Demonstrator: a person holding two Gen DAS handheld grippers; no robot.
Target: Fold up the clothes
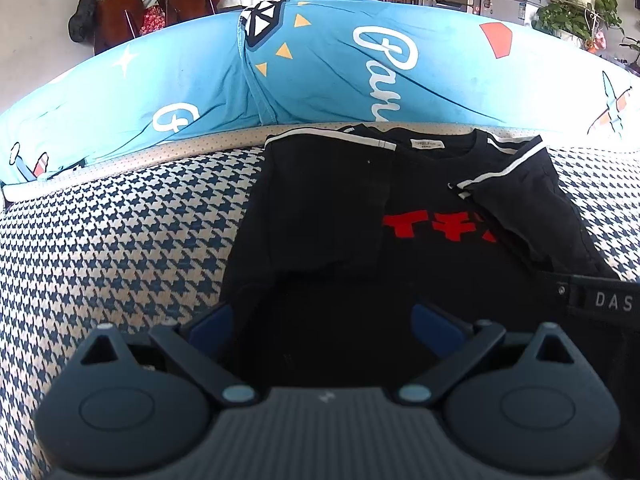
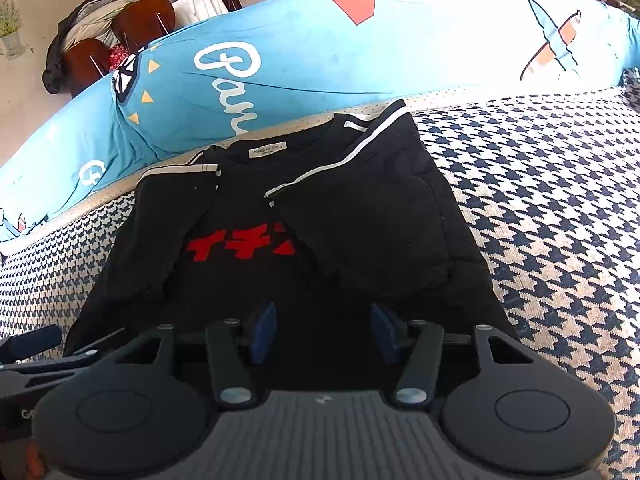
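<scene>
Black T-shirt (image 2: 280, 248) lies sleeves-in on the houndstooth sofa (image 2: 560, 220), long axis running away from both spread, empty claws (left claw (image 1: 320, 322), right claw (image 2: 326, 330)) poised over its near hem.

Bright daylight, fisheye-bent edges, dark corners

- A bed (image 1: 120, 216) covered in a navy-and-cream houndstooth spread fills the lower part of both views.
- A black T-shirt (image 1: 340, 208) with red characters and white-striped sleeves lies flat on it, centre frame, both sleeves folded inward over the chest.
- A long blue printed cushion (image 1: 320, 68) rests along the bed's far edge, across the upper frame.
</scene>
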